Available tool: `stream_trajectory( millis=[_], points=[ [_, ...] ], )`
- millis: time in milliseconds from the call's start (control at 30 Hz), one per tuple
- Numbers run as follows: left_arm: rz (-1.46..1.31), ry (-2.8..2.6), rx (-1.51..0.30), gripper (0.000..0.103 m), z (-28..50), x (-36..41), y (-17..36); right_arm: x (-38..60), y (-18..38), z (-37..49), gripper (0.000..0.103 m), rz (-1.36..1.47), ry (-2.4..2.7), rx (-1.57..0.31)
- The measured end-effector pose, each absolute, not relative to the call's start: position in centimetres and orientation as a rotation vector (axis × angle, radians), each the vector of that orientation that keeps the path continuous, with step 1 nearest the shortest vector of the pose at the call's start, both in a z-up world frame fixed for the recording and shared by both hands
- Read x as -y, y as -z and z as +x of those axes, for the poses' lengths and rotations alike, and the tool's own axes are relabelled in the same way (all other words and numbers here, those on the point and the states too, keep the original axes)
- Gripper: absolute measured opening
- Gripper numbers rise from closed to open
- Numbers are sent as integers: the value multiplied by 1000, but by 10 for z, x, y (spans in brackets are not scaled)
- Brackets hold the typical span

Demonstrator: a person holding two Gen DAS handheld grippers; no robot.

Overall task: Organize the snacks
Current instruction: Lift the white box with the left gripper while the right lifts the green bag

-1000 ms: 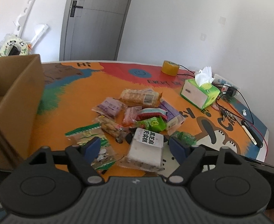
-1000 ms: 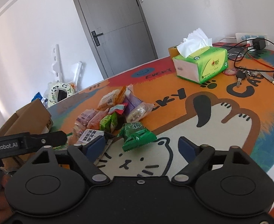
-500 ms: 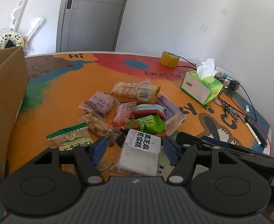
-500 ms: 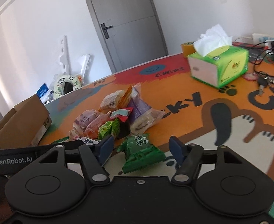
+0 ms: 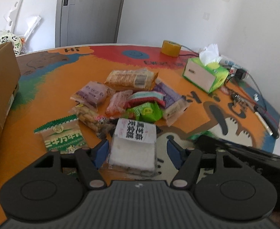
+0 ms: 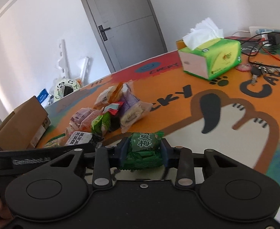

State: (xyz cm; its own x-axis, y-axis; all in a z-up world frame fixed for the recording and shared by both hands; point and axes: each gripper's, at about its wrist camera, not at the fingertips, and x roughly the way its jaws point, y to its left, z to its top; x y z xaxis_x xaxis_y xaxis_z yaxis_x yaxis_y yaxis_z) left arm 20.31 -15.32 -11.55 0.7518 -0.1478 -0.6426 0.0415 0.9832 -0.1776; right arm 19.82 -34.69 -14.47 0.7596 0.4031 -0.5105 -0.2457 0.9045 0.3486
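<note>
A heap of snack packets (image 5: 132,99) lies on the orange cartoon table mat (image 5: 44,103). My left gripper (image 5: 138,150) is open, its blue fingers on either side of a white packet with a black-lettered label (image 5: 134,145), which lies on the mat. My right gripper (image 6: 143,150) is shut on a dark green plum-candy packet (image 6: 144,150), just above the mat. The heap also shows in the right wrist view (image 6: 109,116), beyond and to the left of the gripper.
An open cardboard box (image 5: 0,99) stands at the left edge, also in the right wrist view (image 6: 19,127). A green tissue box (image 6: 212,57), a yellow tape roll (image 5: 170,48), keys (image 6: 258,71), cables and a pen (image 5: 265,122) lie at the right.
My right gripper moved down over the green packet and closed on it. My left gripper moved forward until its open fingers straddle the white packet.
</note>
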Motion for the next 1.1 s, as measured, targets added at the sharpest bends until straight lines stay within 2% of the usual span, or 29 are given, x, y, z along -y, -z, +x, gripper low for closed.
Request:
stream_trajectory(
  millis=[167, 200, 233, 400, 833, 1100],
  points=[
    [-86, 97, -711, 66, 202, 162, 121, 355, 147, 190, 35, 296, -344, -602],
    [-69, 95, -708, 64, 202, 164, 122, 356, 146, 189, 35, 303, -342, -601],
    [-50, 87, -705, 56, 201, 166, 122, 357, 147, 188, 35, 309, -340, -600],
    [-11, 76, -693, 49, 197, 166, 123, 359, 148, 182, 35, 333, -336, -594],
    [-52, 99, -649, 47, 172, 163, 99, 352, 131, 170, 35, 365, -373, -545],
    [-108, 66, -601, 47, 157, 135, 74, 328, 115, 167, 34, 360, -434, -498]
  ],
)
